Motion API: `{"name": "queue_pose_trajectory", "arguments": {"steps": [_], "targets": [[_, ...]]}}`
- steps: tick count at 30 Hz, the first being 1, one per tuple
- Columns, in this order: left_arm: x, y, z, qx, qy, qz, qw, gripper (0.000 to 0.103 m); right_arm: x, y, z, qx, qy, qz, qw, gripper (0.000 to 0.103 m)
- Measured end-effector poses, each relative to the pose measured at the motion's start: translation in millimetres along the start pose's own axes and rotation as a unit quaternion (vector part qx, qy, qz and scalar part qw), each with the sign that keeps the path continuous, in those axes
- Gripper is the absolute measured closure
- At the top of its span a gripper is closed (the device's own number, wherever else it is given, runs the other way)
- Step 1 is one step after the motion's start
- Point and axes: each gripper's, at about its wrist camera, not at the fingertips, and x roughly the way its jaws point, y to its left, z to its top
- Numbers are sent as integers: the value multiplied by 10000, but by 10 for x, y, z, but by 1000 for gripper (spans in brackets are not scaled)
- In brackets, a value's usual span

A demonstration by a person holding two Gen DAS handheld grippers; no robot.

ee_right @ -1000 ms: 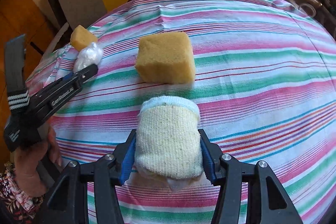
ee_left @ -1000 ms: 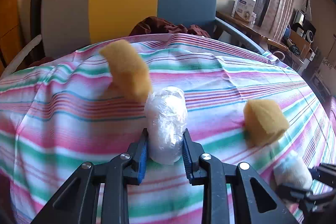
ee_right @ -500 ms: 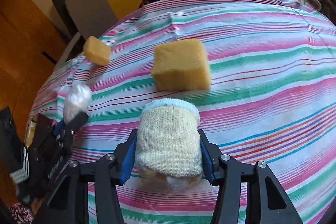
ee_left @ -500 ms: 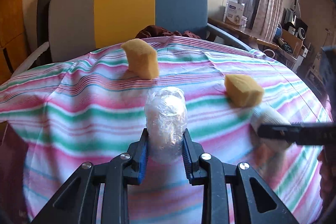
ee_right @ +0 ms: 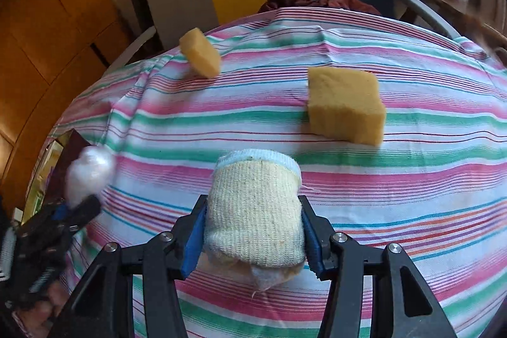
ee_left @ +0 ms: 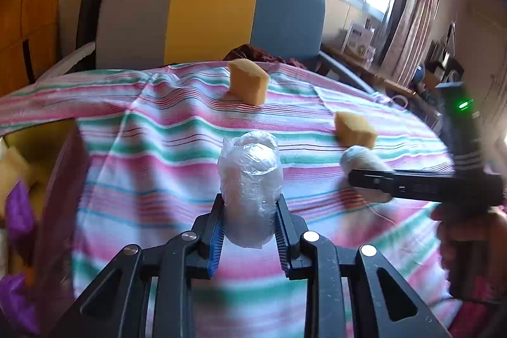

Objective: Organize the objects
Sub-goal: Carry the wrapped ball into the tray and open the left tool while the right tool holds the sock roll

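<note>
Plastic-wrapped bundle (ee_left: 250, 182) pinched in left tool (ee_left: 249, 238); knitted roll (ee_right: 255, 211) clamped in right tool (ee_right: 253, 238) — both above striped cloth (ee_right: 412, 179).

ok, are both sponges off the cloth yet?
No: both yellow sponges sit on the striped cloth, neither in a tool.

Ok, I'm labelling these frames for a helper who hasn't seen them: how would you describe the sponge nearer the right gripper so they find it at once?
Start at the striped tablecloth covering the table. Two yellow sponges lie on it; take the sponge block just beyond the knitted roll clamped in the right gripper. It is the one that looks bigger and squarer, while the other sponge sits far off near the table's back edge.
</note>
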Motion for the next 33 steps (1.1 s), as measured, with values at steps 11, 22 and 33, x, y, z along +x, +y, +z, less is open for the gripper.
{"name": "queue_pose_trajectory", "arguments": {"steps": [11, 22, 33], "targets": [[-765, 771, 169, -1092, -593, 39, 9922, 75, -7, 88, -47, -153, 14, -65, 9999, 49], [-396, 1549, 333, -2238, 111, 685, 9722, 75, -110, 176, -12, -196, -211, 112, 9995, 49], [-225, 1597, 323, -2253, 293, 854, 9701, 56, -135, 199, 1, -251, -310, 180, 9990, 49]]}}
